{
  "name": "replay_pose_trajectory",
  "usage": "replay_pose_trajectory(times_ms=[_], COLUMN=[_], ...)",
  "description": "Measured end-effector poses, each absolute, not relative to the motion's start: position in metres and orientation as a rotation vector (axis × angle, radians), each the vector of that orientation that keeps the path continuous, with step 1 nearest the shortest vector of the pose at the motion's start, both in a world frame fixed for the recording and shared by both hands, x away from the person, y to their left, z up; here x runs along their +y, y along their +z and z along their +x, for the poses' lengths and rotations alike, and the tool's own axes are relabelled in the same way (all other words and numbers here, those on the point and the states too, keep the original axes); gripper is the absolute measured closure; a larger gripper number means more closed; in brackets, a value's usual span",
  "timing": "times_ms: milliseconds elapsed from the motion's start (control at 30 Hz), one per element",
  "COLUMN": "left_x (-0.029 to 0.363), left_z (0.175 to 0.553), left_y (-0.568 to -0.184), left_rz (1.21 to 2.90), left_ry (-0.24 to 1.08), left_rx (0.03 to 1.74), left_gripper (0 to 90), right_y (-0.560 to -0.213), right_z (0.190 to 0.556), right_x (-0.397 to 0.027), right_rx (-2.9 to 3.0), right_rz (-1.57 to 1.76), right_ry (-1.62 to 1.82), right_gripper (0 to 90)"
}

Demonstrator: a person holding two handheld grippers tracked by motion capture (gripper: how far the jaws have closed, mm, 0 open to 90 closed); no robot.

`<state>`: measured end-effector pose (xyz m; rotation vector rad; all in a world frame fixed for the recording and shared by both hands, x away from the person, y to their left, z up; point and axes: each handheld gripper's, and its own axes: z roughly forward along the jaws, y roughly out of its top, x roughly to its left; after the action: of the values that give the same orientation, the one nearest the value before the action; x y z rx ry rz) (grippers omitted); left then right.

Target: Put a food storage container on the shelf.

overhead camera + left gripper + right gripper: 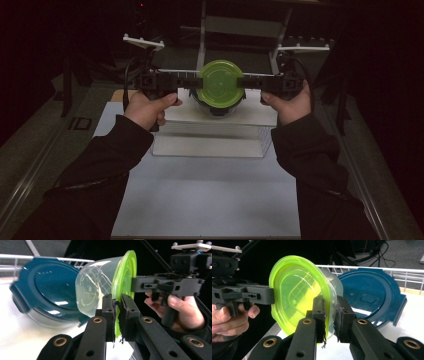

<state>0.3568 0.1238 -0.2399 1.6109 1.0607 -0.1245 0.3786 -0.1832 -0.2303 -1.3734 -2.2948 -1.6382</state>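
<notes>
A clear round plastic container with a lime-green lid [220,82] is seen lifted above a white raised platform [210,137] on the table, at about 12 o'clock from the person's hands in the high view. Through its translucent wall, in the left gripper view [95,290], nothing can be made out inside — the bowl appears empty. Beneath and behind it sits a second container with a dark teal-blue lid and clear base [45,290], resting on the white surface before a white wire rack [387,271]; its contents cannot be told.

The left gripper [192,80] is brought in from 9 o'clock and the right gripper [245,82] from 3 o'clock, so the green lid is held between them. In the left gripper view the black jaws are seen pressed together on the lid's rim [117,315] — only the thin green edge lies between the pads. In the right gripper view [329,315] the jaws are likewise clamped on the rim at the opposite side.
</notes>
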Motion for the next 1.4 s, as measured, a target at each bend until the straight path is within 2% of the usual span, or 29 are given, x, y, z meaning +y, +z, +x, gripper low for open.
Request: replay_pose_trajectory(times_ms=[433,1000,1400], left_x=[0.123,0.117,0.115], left_z=[0.389,0.412,0.424], left_y=[-0.252,-0.261,-0.269], left_rz=[1.588,1.546,1.523], left_ry=[-0.204,-0.227,-0.246], left_rx=[1.110,1.169,1.198], left_gripper=[81.5,79.1,70.3], right_y=[-0.234,-0.240,-0.244], right_z=[0.406,0.424,0.435], right_x=[-0.182,-0.186,-0.187], right_rx=[-2.255,-2.168,-2.124], right_rz=[-1.482,-1.567,-1.616], right_ry=[-1.561,-1.504,-1.502], right_gripper=[79.7,78.9,69.3])
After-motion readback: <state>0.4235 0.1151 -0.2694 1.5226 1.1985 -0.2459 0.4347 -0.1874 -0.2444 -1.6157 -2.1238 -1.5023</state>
